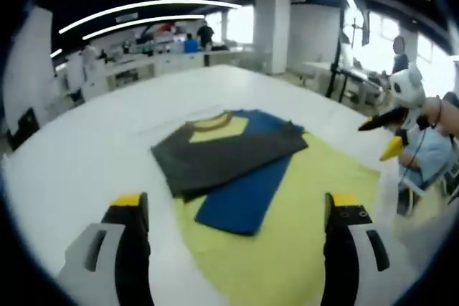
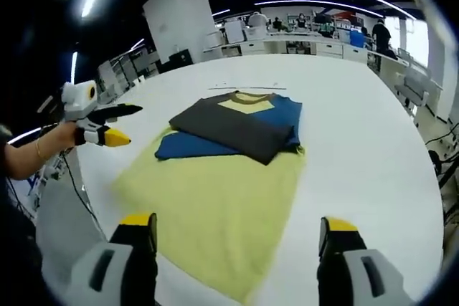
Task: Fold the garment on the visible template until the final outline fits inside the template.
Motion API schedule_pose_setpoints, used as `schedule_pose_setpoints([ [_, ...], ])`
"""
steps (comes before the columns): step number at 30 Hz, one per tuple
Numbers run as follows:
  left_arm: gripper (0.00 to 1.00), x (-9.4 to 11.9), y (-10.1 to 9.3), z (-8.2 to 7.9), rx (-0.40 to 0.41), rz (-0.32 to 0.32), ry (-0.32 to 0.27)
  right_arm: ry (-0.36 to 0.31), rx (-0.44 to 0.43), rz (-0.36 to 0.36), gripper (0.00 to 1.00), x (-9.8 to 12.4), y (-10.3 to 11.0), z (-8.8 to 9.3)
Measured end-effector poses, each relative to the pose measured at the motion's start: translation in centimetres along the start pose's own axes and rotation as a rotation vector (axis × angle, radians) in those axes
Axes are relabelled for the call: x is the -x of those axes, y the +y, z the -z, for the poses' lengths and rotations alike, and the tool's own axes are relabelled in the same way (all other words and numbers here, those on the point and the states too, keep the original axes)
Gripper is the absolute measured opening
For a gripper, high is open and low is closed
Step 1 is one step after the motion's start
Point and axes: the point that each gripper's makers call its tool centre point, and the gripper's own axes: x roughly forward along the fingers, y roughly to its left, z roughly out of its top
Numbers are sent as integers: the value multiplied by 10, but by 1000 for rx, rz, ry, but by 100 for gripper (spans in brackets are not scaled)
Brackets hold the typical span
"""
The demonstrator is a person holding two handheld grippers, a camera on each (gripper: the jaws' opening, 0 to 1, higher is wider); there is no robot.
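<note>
Left gripper view: left tool point(image 1: 237, 209) open, empty, above the yellow template point(image 1: 301, 220). Folded garment point(image 1: 233, 155) overhangs the template's far edge.

Right gripper view: right tool point(image 2: 237, 226) open, empty. Grip the garment's far edge; fold toward the template.

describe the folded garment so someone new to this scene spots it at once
On the big white table lies a pale yellow sheet. At its far end sits the garment, flat, dark grey over blue, yellow at the collar.
</note>
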Motion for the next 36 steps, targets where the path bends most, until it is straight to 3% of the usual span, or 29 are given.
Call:
schedule_pose_setpoints([
  [4,95,11,2,18,23,-17,17,4,-20,0,92,-2,-1,9],
  [7,91,16,9,40,38,-43,42,6,-39,0,91,0,1,18],
  [12,85,27,-2,59,93,-61,48,5,-59,-8,85,-3,3,30],
  [19,72,39,-10,92,104,-110,97,46,-91,-8,76,-5,7,51],
  [24,65,45,-14,106,153,-120,112,79,-30,46,65,-8,-1,64],
  [26,59,48,-16,115,168,-127,140,82,-32,66,56,-6,-1,66],
  [29,59,52,-21,124,220,-141,151,86,8,114,46,-4,-9,70],
  [33,53,57,-22,133,231,-162,175,108,11,120,40,-2,-11,78],
  [36,50,57,-18,139,258,-170,186,116,17,133,27,0,-11,84],
])
